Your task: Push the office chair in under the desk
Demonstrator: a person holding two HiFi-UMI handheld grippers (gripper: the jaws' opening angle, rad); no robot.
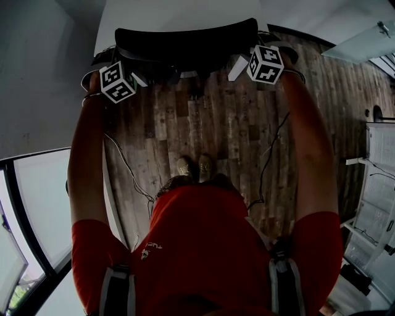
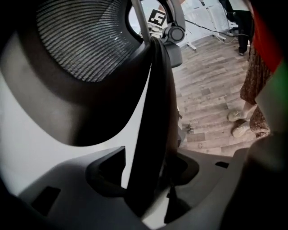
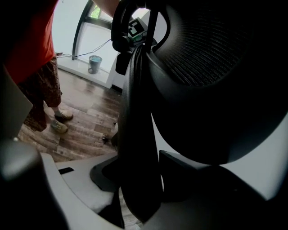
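The office chair (image 1: 185, 43) is backed with black woven mesh and framed in matt plastic. The floor (image 1: 228, 136) is laid with dull, grained wood planks.

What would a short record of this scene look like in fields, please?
Chair: black, its back at the desk edge
Desk: white top, beyond the chair
Left gripper: open, with the chair back's left edge between its jaws
Right gripper: open, with the chair back's right edge between its jaws
Floor: wood planks
Shoes: the person stands behind the chair
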